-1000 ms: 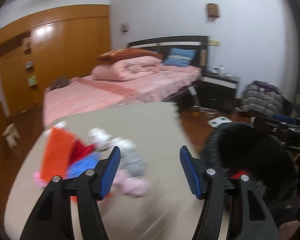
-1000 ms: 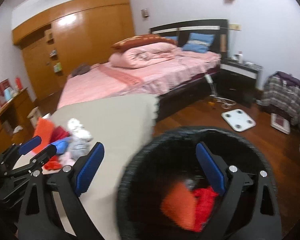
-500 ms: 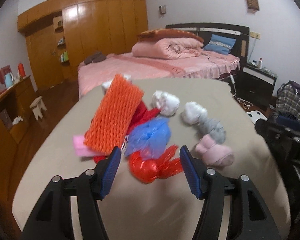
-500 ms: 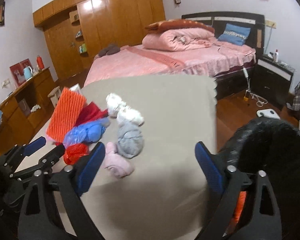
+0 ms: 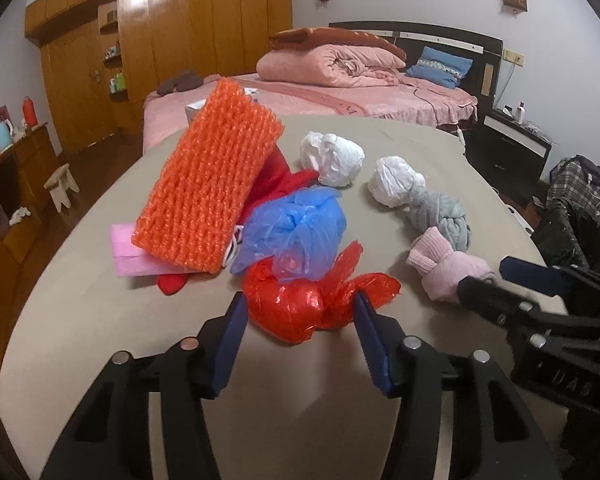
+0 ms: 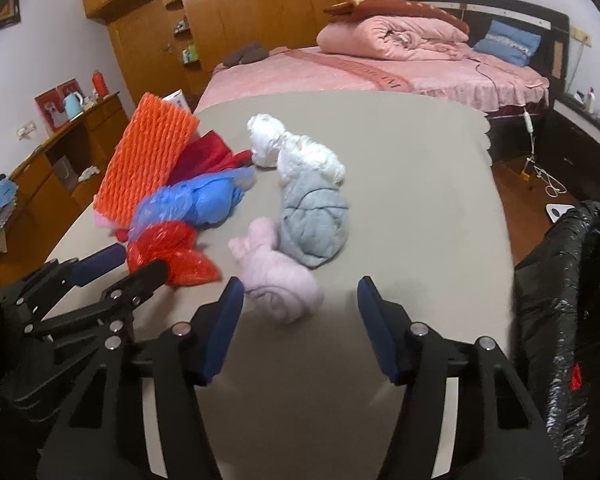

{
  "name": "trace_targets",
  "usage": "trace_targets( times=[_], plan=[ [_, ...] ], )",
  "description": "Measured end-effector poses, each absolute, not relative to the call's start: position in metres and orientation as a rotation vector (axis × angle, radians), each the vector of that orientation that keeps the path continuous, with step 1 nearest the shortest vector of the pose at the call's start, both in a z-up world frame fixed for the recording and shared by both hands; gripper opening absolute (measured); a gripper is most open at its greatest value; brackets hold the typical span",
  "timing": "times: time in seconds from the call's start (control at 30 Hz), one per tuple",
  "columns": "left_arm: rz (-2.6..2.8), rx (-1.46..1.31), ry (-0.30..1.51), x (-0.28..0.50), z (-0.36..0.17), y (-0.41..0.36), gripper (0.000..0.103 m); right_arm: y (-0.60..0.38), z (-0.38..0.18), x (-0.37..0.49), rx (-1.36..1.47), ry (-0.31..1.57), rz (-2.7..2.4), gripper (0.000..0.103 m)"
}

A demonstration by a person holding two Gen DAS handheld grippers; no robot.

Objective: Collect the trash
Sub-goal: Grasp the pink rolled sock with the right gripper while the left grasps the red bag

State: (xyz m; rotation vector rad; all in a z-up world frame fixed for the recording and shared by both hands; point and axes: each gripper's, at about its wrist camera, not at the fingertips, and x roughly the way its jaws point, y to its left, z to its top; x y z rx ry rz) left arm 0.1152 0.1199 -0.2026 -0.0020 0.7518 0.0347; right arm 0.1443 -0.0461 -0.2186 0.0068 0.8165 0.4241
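Note:
Trash lies on a beige table (image 5: 100, 320). A crumpled red plastic bag (image 5: 300, 304) sits between the open fingers of my left gripper (image 5: 298, 320). Behind it are a blue plastic bag (image 5: 296, 228), an orange foam net (image 5: 212, 184), a pink pad (image 5: 128, 252) and two white wads (image 5: 334, 158). A grey sock roll (image 6: 314, 216) and a pink sock roll (image 6: 278, 276) lie in front of my open, empty right gripper (image 6: 300, 300). The black-lined trash bin (image 6: 560, 280) stands at the table's right edge.
A pink bed (image 5: 340, 92) with a rolled quilt stands behind the table. Wooden wardrobes (image 5: 160, 40) line the far wall, a low cabinet (image 5: 4, 184) is on the left, a nightstand (image 5: 516, 148) and a chair with plaid cloth (image 5: 584, 192) on the right.
Both grippers swung left from the bin and moved in over the table. The left gripper now straddles the red bag; the right gripper has come close to the pink sock roll.

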Motion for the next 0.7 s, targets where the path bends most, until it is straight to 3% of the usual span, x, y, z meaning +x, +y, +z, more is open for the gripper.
trace_targets(
  times=[0.1,0.37,0.53,0.67,0.7],
  plan=[
    [0.035,-0.002,0.741,0.113,-0.201,0.121,0.053,-0.041,-0.222,0.147,0.002,0.831,0.439,0.055],
    [0.05,0.011,0.731,0.115,-0.198,0.124,0.054,-0.036,-0.224,0.153,0.003,0.859,0.473,0.036],
    [0.03,0.027,0.735,0.118,-0.199,0.115,0.059,-0.045,-0.215,0.145,0.008,0.847,0.475,0.036],
    [0.027,0.037,0.751,0.121,-0.202,0.109,0.059,-0.055,-0.21,0.137,0.012,0.842,0.464,0.036],
    [0.03,0.038,0.756,0.123,-0.203,0.108,0.055,-0.058,-0.209,0.136,0.016,0.843,0.459,0.036]
  ],
)
